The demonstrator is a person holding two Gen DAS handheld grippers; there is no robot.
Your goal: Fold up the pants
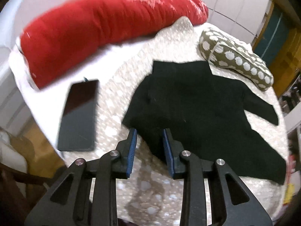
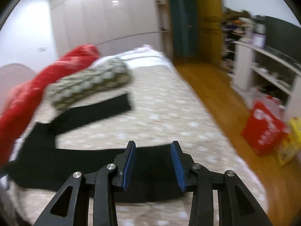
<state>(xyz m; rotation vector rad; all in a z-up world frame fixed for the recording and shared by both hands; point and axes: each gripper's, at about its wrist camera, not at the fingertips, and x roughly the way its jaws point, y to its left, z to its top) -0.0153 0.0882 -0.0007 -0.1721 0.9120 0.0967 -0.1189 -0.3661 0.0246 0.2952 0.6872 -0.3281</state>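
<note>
- Pants (image 1: pixel 190 101) are spread flat on the bed (image 1: pixel 131 71), legs splayed apart.
- Left tongs (image 1: pixel 149 131) and right tongs (image 2: pixel 153 145) are held open over the fabric, nothing gripped.
- Cloth is judged soft, light and limp; hems are best pinched.

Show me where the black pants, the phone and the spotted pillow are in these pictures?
black pants (image 1: pixel 188 101): left wrist view, middle of the fabric.
phone (image 1: pixel 79 114): left wrist view, centre of the dark screen.
spotted pillow (image 1: pixel 237 58): left wrist view, its dotted top side.

Pants (image 1: pixel 188 103) lie on bed (image 1: pixel 131 75), phone (image 1: pixel 79 114) left.
</note>
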